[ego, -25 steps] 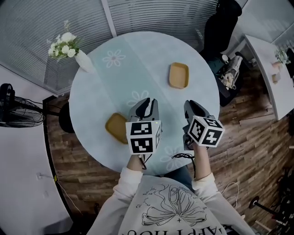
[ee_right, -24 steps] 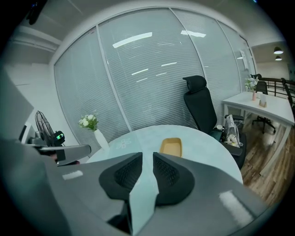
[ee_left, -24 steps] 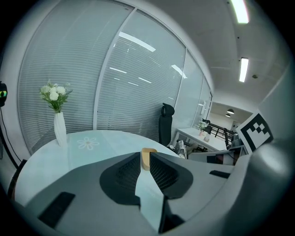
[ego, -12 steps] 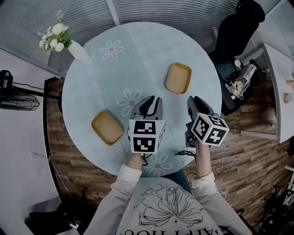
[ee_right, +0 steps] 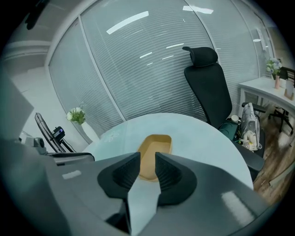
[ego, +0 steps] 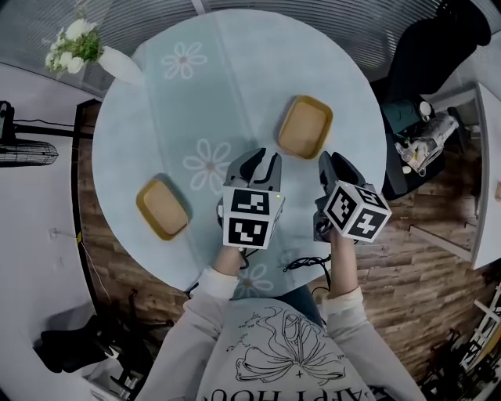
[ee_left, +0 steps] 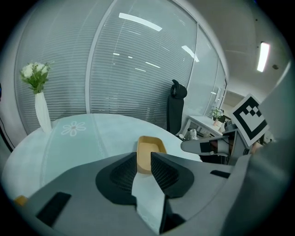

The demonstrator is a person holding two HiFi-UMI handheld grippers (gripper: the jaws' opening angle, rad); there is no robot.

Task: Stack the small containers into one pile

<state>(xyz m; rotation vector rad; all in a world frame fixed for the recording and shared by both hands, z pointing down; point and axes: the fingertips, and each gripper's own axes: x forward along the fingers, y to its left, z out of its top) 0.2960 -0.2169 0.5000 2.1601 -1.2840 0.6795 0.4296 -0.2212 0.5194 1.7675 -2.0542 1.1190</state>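
Two yellow containers sit well apart on the table, both empty.

A round pale-blue table printed with white daisies is standing on a brown wood-plank floor and carrying a slim white vase of white flowers at its far left edge. A black high-backed office chair is sitting just beyond the table's far right, with a white desk lying further right. A black wire-caged fan is standing off to the left, and grey slatted blinds are hanging behind.
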